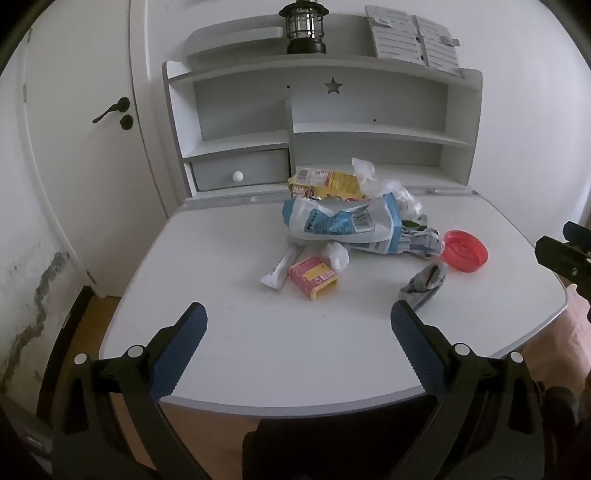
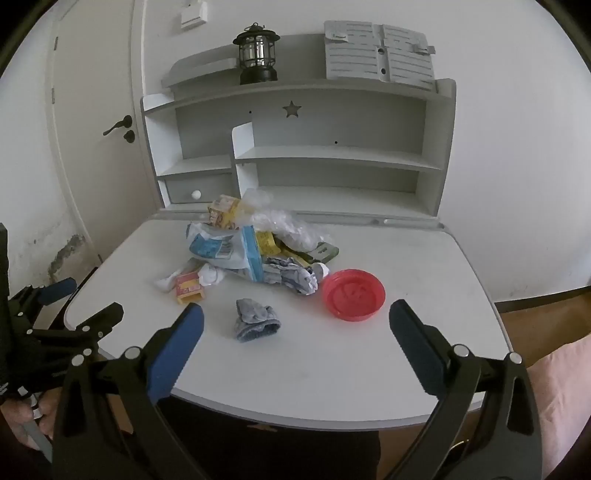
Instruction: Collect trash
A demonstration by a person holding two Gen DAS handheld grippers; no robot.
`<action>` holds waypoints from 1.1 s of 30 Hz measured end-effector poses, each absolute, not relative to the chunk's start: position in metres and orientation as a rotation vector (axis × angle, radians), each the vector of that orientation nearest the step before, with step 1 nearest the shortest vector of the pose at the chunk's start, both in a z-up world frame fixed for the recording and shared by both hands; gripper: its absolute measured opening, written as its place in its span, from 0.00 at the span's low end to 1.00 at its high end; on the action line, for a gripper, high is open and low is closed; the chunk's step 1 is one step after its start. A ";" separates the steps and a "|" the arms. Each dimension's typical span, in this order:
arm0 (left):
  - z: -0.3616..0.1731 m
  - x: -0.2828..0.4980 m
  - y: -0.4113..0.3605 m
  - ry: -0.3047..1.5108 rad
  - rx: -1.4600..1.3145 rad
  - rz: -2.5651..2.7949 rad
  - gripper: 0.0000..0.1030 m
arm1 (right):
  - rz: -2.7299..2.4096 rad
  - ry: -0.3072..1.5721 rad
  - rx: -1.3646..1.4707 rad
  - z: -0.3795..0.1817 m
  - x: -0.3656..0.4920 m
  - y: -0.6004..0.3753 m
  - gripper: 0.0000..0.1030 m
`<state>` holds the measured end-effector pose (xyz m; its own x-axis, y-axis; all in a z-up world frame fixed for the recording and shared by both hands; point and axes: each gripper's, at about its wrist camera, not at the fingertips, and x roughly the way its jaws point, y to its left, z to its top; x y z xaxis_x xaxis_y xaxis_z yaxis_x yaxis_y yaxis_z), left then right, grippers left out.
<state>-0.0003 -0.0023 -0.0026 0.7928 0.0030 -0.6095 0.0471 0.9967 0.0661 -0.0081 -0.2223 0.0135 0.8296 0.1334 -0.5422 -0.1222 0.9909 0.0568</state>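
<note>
A pile of trash lies mid-desk: a blue-and-white plastic bag point(image 1: 347, 223) point(image 2: 225, 249), a yellow wrapper point(image 1: 328, 182) point(image 2: 225, 210), clear crumpled plastic point(image 1: 384, 188) point(image 2: 284, 225), a pink-and-yellow small box point(image 1: 314, 277) point(image 2: 188, 286), a white tube point(image 1: 280, 267) and a crumpled tissue point(image 1: 336, 256) point(image 2: 208, 275). A red lid point(image 1: 465, 251) point(image 2: 352, 293) and a grey-blue sock point(image 1: 424, 282) point(image 2: 256, 319) lie nearer. My left gripper point(image 1: 299, 325) is open and empty above the desk's front edge. My right gripper point(image 2: 295, 317) is open and empty, with the sock between its fingers' line of sight.
The white desk point(image 1: 258, 350) point(image 2: 332, 369) has a shelf hutch point(image 1: 321, 122) at the back with a small drawer point(image 1: 240, 173). A black lantern point(image 1: 304, 27) point(image 2: 256, 55) and a grey slatted panel point(image 2: 380, 50) sit on top. A door point(image 1: 85, 122) stands left.
</note>
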 end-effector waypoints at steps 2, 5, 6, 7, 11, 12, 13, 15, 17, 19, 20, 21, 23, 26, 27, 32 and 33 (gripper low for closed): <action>-0.004 0.000 -0.003 0.654 0.083 -0.023 0.94 | 0.138 0.578 0.020 0.014 -0.008 -0.223 0.95; -0.004 0.000 -0.002 0.655 0.082 -0.023 0.94 | 0.137 0.579 0.021 0.014 -0.008 -0.223 0.95; -0.004 0.000 -0.002 0.656 0.082 -0.024 0.94 | 0.138 0.580 0.020 0.015 -0.008 -0.223 0.95; -0.005 0.000 -0.002 0.656 0.082 -0.025 0.94 | 0.138 0.580 0.020 0.015 -0.008 -0.223 0.95; -0.008 0.001 -0.003 0.660 0.080 -0.025 0.94 | 0.140 0.581 0.019 0.015 -0.008 -0.223 0.95; -0.007 0.002 -0.003 0.661 0.080 -0.026 0.94 | 0.139 0.581 0.021 0.015 -0.008 -0.223 0.95; -0.007 0.002 -0.002 0.662 0.081 -0.026 0.94 | 0.139 0.581 0.019 0.016 -0.008 -0.223 0.95; -0.007 0.002 -0.002 0.662 0.082 -0.025 0.94 | 0.138 0.581 0.020 0.015 -0.009 -0.222 0.95; -0.008 0.002 -0.002 0.664 0.078 -0.026 0.94 | 0.139 0.581 0.019 0.015 -0.009 -0.222 0.95; -0.008 0.002 -0.002 0.663 0.081 -0.025 0.94 | 0.136 0.580 0.020 0.016 -0.009 -0.222 0.95; -0.008 0.002 -0.002 0.662 0.080 -0.025 0.94 | 0.137 0.580 0.022 0.015 -0.009 -0.222 0.95; -0.008 0.002 -0.002 0.663 0.079 -0.026 0.94 | 0.138 0.580 0.020 0.016 -0.009 -0.222 0.95; -0.008 0.002 -0.002 0.663 0.079 -0.026 0.94 | 0.138 0.582 0.018 0.015 -0.008 -0.221 0.95; -0.010 0.002 -0.003 0.665 0.080 -0.026 0.94 | 0.140 0.584 0.017 0.016 -0.009 -0.221 0.95; -0.010 0.002 -0.003 0.666 0.080 -0.027 0.94 | 0.142 0.584 0.017 0.017 -0.009 -0.221 0.95; -0.010 0.002 -0.003 0.666 0.079 -0.026 0.94 | 0.144 0.584 0.018 0.017 -0.009 -0.221 0.95; -0.010 0.002 -0.003 0.667 0.079 -0.027 0.94 | 0.144 0.583 0.018 0.018 -0.009 -0.221 0.95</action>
